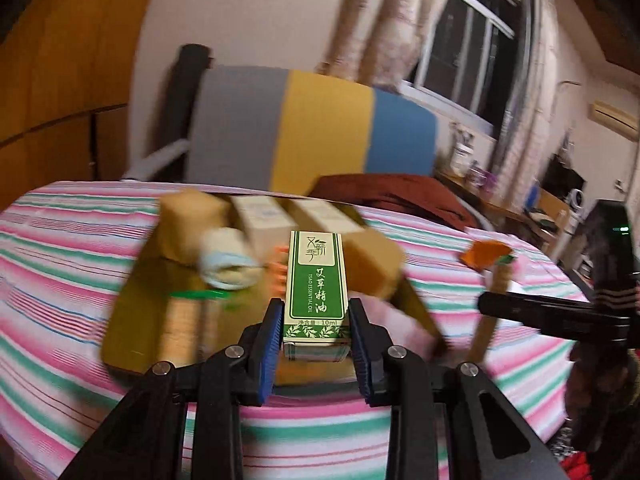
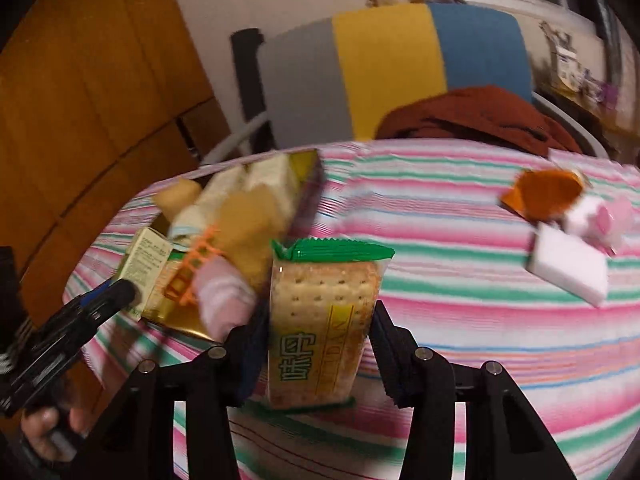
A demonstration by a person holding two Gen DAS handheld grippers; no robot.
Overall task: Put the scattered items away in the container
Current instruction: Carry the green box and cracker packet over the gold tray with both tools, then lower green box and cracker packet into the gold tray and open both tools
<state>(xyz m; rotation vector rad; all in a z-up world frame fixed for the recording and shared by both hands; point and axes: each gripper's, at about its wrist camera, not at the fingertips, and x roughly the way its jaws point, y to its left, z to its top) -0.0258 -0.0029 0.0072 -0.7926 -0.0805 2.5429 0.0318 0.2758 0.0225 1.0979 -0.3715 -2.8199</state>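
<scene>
My left gripper (image 1: 316, 320) is shut on a green and white essential oil box (image 1: 316, 288) and holds it just above the near part of the gold tray (image 1: 132, 320). The tray holds cream boxes, a brown roll, a rolled sock and a cracker packet. My right gripper (image 2: 320, 344) is shut on a cracker packet with a green top (image 2: 320, 320), held above the striped cloth, right of the tray (image 2: 308, 168). The left gripper and its box (image 2: 150, 264) show at the left in the right wrist view. The right gripper (image 1: 496, 304) shows at the right in the left wrist view.
On the striped tablecloth (image 2: 460, 340) lie an orange packet (image 2: 544, 192), a white sponge block (image 2: 568, 268) and a pink and white item (image 2: 604, 216), far right. A grey, yellow and blue chair back (image 1: 312, 128) stands behind the table, with a dark red cloth (image 2: 480, 116).
</scene>
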